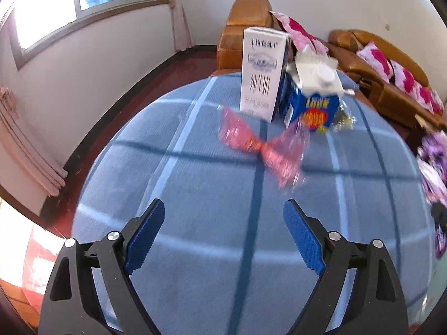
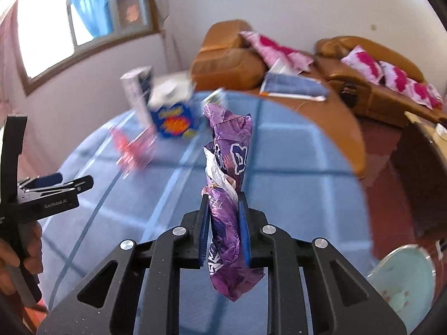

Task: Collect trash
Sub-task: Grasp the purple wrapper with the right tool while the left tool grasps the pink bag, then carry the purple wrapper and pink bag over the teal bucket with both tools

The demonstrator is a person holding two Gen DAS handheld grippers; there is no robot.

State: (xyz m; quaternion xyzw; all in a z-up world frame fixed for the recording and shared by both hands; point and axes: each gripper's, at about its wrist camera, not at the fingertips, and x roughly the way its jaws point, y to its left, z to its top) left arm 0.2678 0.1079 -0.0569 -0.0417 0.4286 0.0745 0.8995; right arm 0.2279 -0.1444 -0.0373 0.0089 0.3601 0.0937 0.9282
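Scanning left to right: my left gripper (image 1: 223,209) hangs over the blue checked tablecloth (image 1: 195,195) with jaws spread wide and nothing between them. Ahead of it, slightly right, a pink candy wrapper (image 1: 262,145) lies flat on the cloth, untouched. Behind that a tall white carton (image 1: 261,75) stands upright, with a blue snack box (image 1: 313,106) just beside it on the right; white crumpled paper (image 1: 315,72) sits on top of the box. Something shiny pokes out at the box's right side, too blurred to name.

Right side: my right gripper (image 2: 223,223) is clamped narrow on a crumpled purple wrapper (image 2: 227,195), pads pressing both faces, wrapper sticking up past the fingertips and dangling below. It looks lifted off the cloth, though I can't be sure. A pale round thing (image 2: 405,276) sits low right, maybe a bin or lid, can't tell.

Progress, my guess: early. One piece in hand, not dropped anywhere yet. Pink wrapper, carton, box and paper are left on the table.
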